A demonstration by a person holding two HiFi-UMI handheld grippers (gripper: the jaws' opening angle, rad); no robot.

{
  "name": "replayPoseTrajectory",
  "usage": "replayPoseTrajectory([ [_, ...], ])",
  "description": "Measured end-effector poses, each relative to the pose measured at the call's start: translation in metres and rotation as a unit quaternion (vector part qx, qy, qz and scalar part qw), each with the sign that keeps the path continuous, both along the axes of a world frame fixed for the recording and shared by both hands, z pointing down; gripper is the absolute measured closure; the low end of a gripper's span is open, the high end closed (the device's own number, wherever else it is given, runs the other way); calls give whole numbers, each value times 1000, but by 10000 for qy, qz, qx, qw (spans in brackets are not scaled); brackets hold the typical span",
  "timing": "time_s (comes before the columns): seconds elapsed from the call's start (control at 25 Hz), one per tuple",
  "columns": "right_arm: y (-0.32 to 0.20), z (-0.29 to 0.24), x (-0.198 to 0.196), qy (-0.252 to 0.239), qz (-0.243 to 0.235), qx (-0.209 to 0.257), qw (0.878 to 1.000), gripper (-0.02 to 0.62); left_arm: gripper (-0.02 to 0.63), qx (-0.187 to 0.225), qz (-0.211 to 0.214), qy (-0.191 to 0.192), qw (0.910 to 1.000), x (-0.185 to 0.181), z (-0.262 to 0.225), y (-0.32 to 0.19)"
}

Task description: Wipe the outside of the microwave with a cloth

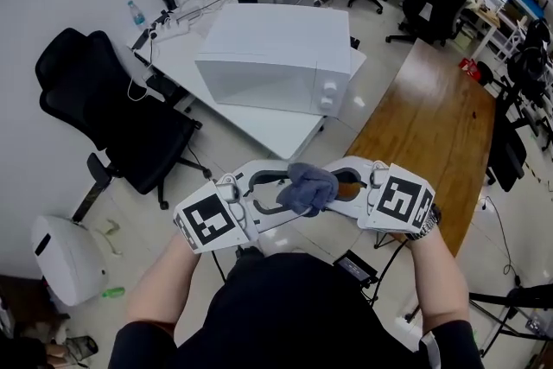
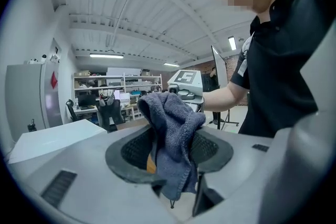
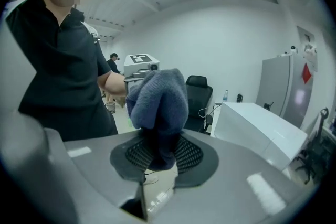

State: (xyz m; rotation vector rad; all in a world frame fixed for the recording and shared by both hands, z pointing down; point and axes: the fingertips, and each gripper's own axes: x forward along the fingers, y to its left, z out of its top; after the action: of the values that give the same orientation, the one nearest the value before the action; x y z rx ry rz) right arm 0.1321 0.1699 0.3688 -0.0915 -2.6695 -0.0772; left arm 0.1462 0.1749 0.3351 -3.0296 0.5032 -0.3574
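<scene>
Cloth (image 1: 309, 188) is bunched in mid-air between the two grippers, in front of the person, well short of the microwave (image 1: 276, 56) on the white table (image 1: 268, 127). Right gripper (image 3: 157, 153) pinches the cloth between its pads. Left gripper (image 2: 170, 153) has its jaws apart, with the cloth hanging loose between them.

The left forearm (image 1: 164, 285) and right forearm (image 1: 442, 272) reach forward, with the grippers turned inward, tip to tip. The right gripper (image 3: 164, 157) pinches the cloth (image 1: 308, 188) between its pads. The left gripper (image 2: 170, 152) has its jaws apart, and the cloth hangs loose between its fingers.
</scene>
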Motion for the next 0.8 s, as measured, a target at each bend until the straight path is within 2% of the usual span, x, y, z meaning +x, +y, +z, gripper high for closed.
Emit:
replayPoseTrajectory([
  [0.16,7,3,-7,192,-224,302,9991,512,458,-166,-109,100,9998,-6,0,2],
  [0.36,0,1,-18,134,-82,565,9983,502,504,-287,-399,242,9985,-22,0,-3],
  [0.64,-33,-4,-35,-261,570,635,9960,436,514,-135,-1366,394,9898,-61,-4,-27],
  [0.8,-56,-11,-42,-531,993,639,9916,460,514,-33,-2032,457,9781,-98,1,-45],
])
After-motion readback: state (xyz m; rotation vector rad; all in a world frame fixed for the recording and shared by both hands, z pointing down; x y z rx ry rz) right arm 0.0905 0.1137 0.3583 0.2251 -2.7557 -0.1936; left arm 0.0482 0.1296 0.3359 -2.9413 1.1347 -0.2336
